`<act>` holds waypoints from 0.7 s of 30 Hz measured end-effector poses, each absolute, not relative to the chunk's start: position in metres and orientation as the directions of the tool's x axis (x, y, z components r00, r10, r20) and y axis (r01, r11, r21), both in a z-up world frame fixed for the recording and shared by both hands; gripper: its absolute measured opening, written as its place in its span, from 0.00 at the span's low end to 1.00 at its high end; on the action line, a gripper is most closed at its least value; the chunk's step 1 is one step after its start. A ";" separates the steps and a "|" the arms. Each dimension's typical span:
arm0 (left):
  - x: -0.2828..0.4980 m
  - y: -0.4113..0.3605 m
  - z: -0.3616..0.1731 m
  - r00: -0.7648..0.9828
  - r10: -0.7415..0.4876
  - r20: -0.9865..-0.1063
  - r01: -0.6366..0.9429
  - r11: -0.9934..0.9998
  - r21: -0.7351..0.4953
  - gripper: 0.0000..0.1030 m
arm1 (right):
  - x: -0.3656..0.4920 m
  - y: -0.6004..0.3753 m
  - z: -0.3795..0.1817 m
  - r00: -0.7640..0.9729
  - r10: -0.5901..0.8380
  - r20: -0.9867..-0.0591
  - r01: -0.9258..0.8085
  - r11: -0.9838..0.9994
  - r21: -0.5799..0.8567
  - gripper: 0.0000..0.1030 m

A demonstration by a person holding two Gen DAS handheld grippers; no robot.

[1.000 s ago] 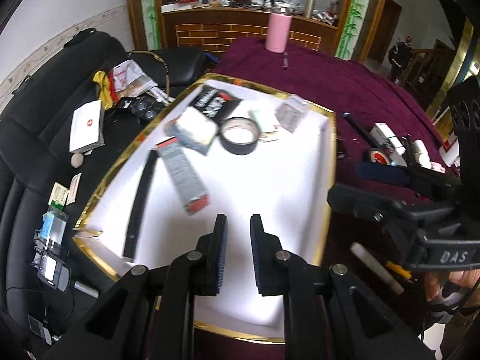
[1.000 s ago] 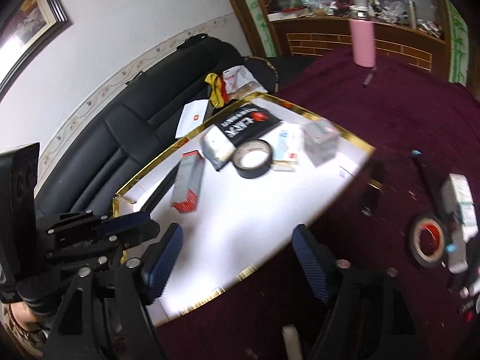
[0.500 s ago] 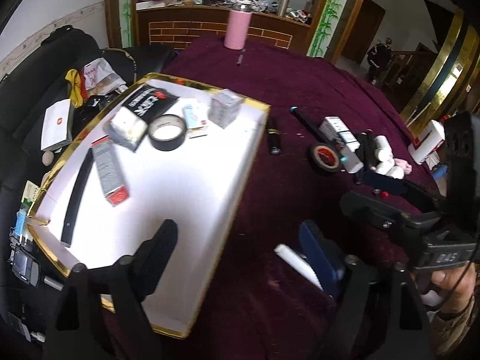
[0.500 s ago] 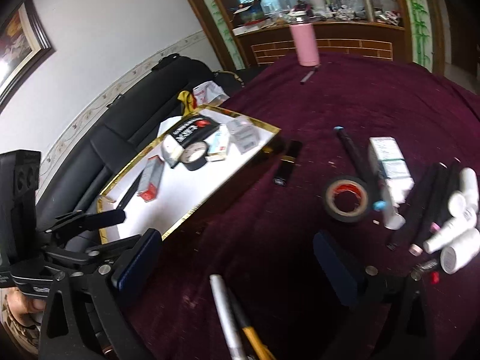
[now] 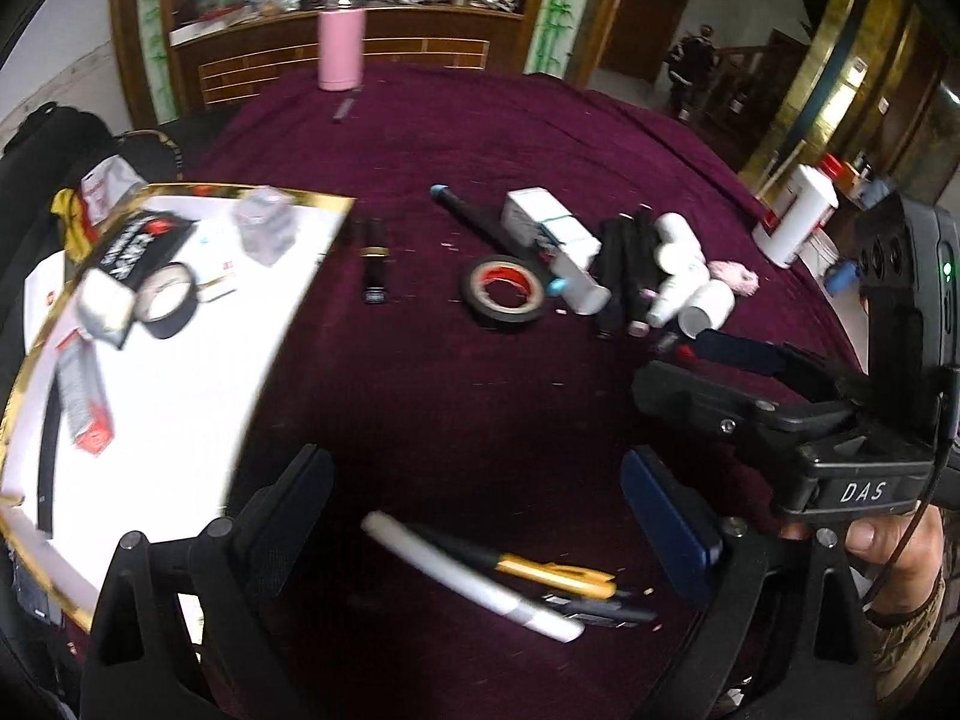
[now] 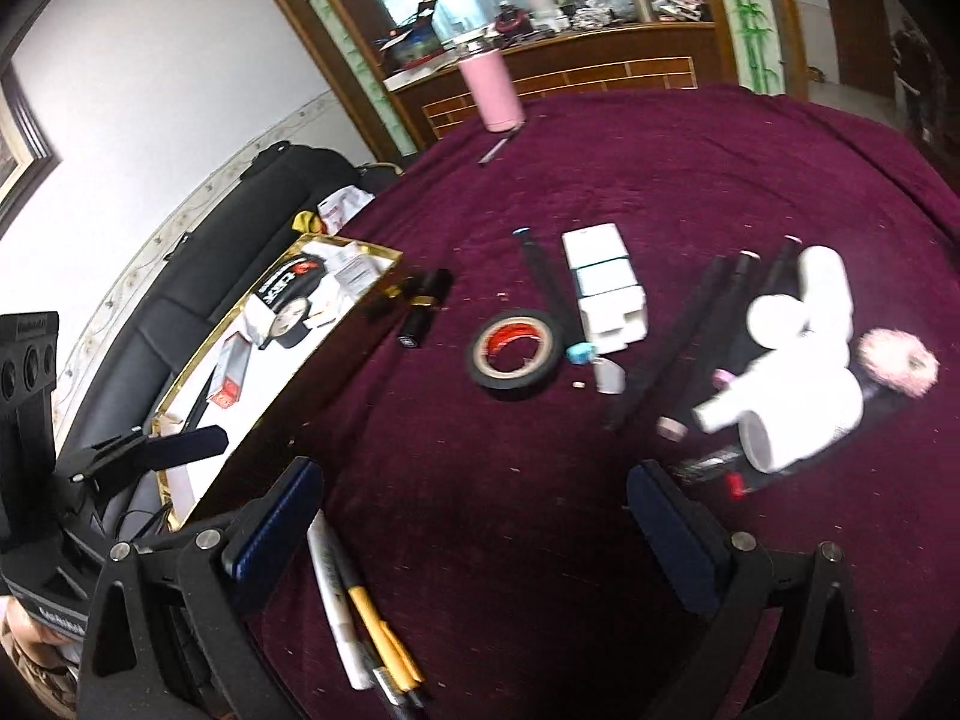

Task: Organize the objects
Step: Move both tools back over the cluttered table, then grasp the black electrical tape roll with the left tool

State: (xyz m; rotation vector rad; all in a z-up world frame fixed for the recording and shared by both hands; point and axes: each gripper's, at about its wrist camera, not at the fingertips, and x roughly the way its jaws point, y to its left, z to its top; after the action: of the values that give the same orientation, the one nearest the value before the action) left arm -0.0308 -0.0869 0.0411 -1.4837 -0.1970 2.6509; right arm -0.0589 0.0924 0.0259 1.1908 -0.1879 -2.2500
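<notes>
Left tongs: jaws opening, near full spread, nothing between the pads; 1 s back they were nearly closed over the white tray. Right tongs: fully open, empty. Both views have swung off the tray onto the maroon desk, so I judge the last drop is done and the next pick is starting. Just under the left tongs: white marker with 1 yellow pen beside it. Farther out: tape roll, black tube, white boxes, white bottles. Tray holds 1 tape roll and boxes
</notes>
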 end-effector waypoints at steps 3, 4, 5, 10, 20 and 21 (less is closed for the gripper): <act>-0.037 -0.073 0.034 -0.508 0.170 -0.844 -0.034 -0.983 -0.178 0.94 | -0.061 0.103 0.025 -0.441 -0.545 -0.713 0.409 -0.829 0.381 1.00; -0.038 -0.068 0.031 -0.502 0.179 -0.846 -0.036 -0.982 -0.187 0.94 | -0.061 0.106 0.025 -0.444 -0.543 -0.713 0.404 -0.831 0.381 1.00; -0.041 -0.063 0.028 -0.495 0.186 -0.849 -0.039 -0.981 -0.193 0.94 | -0.062 0.109 0.025 -0.447 -0.541 -0.712 0.401 -0.833 0.381 1.00; -0.050 -0.046 0.019 -0.484 0.194 -0.853 -0.048 -0.980 -0.196 0.94 | -0.065 0.118 0.025 -0.457 -0.538 -0.708 0.389 -0.837 0.384 1.00; -0.073 -0.040 0.006 -0.490 0.182 -0.853 0.006 -0.977 -0.212 0.94 | -0.075 0.135 0.021 -0.469 -0.520 -0.714 0.360 -0.851 0.382 1.00; -0.076 -0.041 0.005 -0.492 0.187 -0.851 0.017 -0.974 -0.224 0.94 | -0.077 0.138 0.021 -0.472 -0.517 -0.714 0.354 -0.853 0.384 1.00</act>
State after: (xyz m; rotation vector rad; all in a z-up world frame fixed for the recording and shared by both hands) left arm -0.0756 -0.0407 0.0048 -1.5283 -0.3092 2.6124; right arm -0.0771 0.1376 0.0206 1.2108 -0.2484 -2.3159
